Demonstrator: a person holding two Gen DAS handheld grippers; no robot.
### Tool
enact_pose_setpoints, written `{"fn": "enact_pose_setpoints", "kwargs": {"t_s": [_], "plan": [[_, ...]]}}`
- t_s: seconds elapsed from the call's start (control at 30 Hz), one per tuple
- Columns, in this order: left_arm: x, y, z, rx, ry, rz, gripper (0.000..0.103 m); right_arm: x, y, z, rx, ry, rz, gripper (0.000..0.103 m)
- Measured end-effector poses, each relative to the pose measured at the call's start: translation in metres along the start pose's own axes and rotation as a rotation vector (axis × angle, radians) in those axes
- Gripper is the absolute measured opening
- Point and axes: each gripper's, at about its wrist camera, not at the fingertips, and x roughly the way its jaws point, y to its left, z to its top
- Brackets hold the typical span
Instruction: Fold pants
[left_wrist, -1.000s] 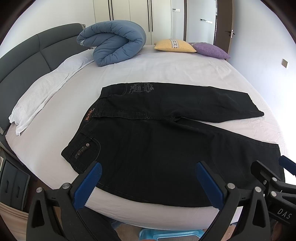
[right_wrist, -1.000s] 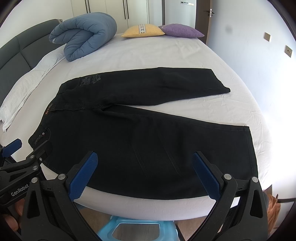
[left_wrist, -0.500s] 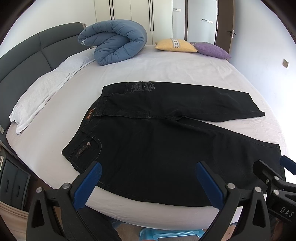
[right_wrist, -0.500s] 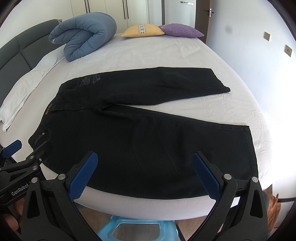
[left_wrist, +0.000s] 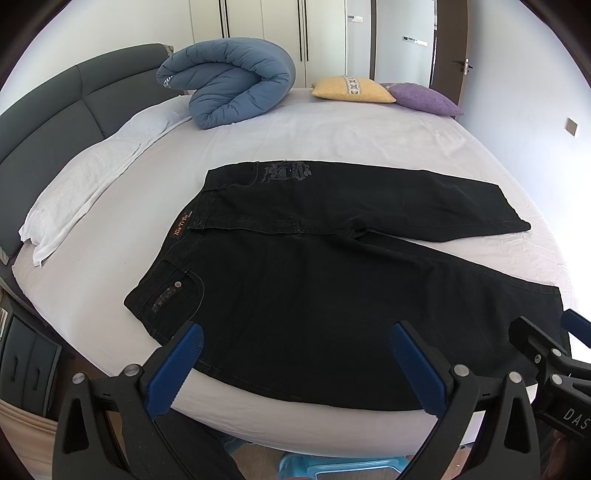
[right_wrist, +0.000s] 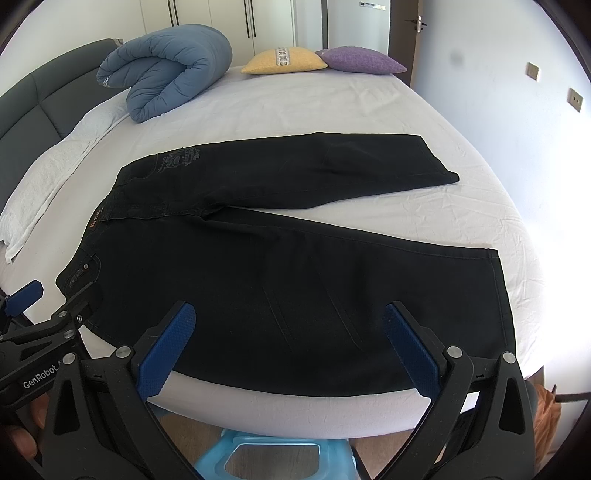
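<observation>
Black pants (left_wrist: 332, 258) (right_wrist: 295, 258) lie flat on the white bed (left_wrist: 351, 136) (right_wrist: 314, 107), waistband to the left, the two legs spread apart toward the right. My left gripper (left_wrist: 295, 354) hovers open above the near edge of the nearer leg, nothing between its blue pads. My right gripper (right_wrist: 288, 339) is also open, over the same near edge further right. In the left wrist view the right gripper (left_wrist: 546, 354) shows at the right edge; the left gripper (right_wrist: 33, 314) shows at the left edge of the right wrist view.
A rolled blue duvet (left_wrist: 229, 88) and white pillows (left_wrist: 92, 177) lie by the dark headboard (left_wrist: 48, 122). A yellow cushion (left_wrist: 351, 88) and a purple cushion (left_wrist: 424, 99) sit at the far side. A blue plastic stool (right_wrist: 273, 458) stands on the floor below the bed edge.
Both grippers have barely drifted; the view shifts very slightly. The pants have not moved and both grippers stay open.
</observation>
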Motion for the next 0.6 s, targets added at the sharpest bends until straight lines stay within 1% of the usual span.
{"fn": "enact_pose_setpoints", "kwargs": {"t_s": [0.6], "plan": [[-0.0002, 0.0023, -0.0033, 0.003, 0.002, 0.004, 0.103, 0.0021, -0.0018, -0.0021, 0.006, 0.002, -0.002, 0.103]]}}
